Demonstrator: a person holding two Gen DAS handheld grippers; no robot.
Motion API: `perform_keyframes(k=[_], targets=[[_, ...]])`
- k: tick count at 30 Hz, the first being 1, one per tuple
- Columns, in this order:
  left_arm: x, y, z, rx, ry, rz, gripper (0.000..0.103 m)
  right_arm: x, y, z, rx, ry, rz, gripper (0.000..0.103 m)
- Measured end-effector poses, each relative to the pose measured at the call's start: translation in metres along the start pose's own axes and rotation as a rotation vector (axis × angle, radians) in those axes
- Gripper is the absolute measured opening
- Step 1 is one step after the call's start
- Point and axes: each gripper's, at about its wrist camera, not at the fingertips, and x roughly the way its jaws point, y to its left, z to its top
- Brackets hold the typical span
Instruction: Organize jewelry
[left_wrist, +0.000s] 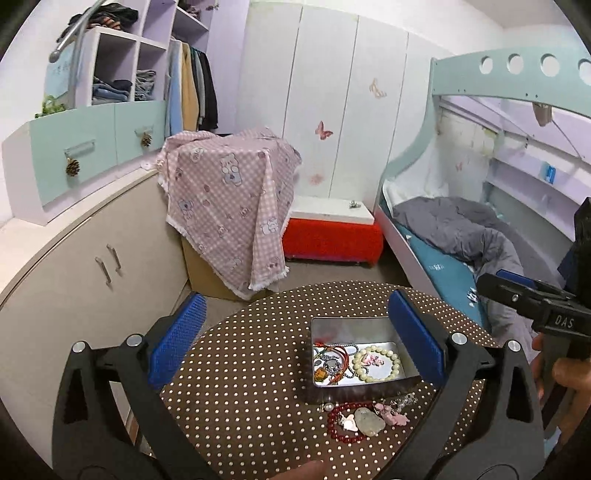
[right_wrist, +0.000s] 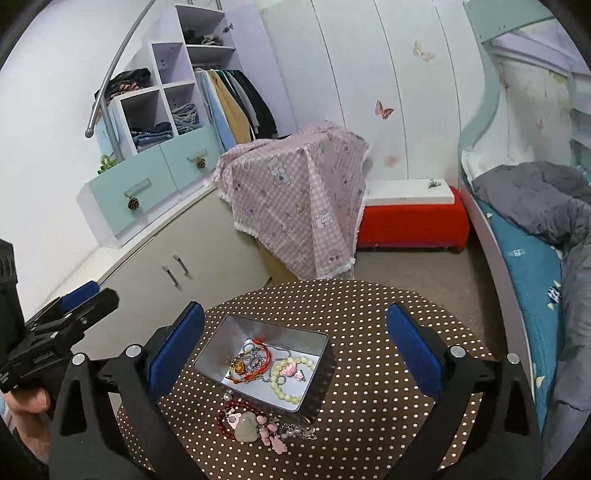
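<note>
Left gripper (left_wrist: 295, 336): its two blue pads are spread wide apart at the bottom of the left wrist view – nothing is between them but air. It hangs above the table.
Right gripper (right_wrist: 295, 341): its blue pads are spread wide too, low in the right wrist view, and they hold nothing. In the left wrist view it pokes in at the right edge, with a hand around its handle.
Loose jewelry: a small pile lies on the table, right at the near wall of the tin. It has a red bead bracelet (left_wrist: 341, 424), a pale stone charm (left_wrist: 369, 422), pink charms (left_wrist: 393, 415) and a silvery chain (right_wrist: 299, 430).
Tin box (left_wrist: 373, 325): a shiny box with no lid on it sits in the middle of the table, near the bottom middle of both views.
Jewelry in the tin: a pearl bracelet (left_wrist: 376, 363) lies flat at the right side of the tin floor, with a small pink piece inside its ring. Beside it, at the left, sits a tangle of red cords (left_wrist: 341, 363), chains and an amber bead (right_wrist: 238, 367).
Table (left_wrist: 240, 387): round, with a brown cloth full of white dots.
Pink cloth (left_wrist: 229, 199): checked with little bears, draped over a box on the floor past the table, in the middle of the frame.
Red bench (left_wrist: 332, 236): low, with a white top, further back by the white wardrobe doors.
Bed (left_wrist: 454, 229): at the right side, with a gray blanket on a blue sheet.
Shelves (left_wrist: 122, 66): upper left, far back, with folded clothes and hanging coats.
</note>
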Motion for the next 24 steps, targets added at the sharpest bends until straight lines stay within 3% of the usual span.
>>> perform_keyframes(k=[13, 24], targets=[[-0.033, 0.009, -0.024, -0.049, -0.028, 0.01, 0.097, -0.031, 0.01, -0.013, -0.03, -0.023, -0.016, 0.095], [-0.029, 0.012, -0.056, -0.041, 0.039, 0.03, 0.097, -0.042, 0.016, -0.036, -0.052, -0.006, -0.032, 0.095]])
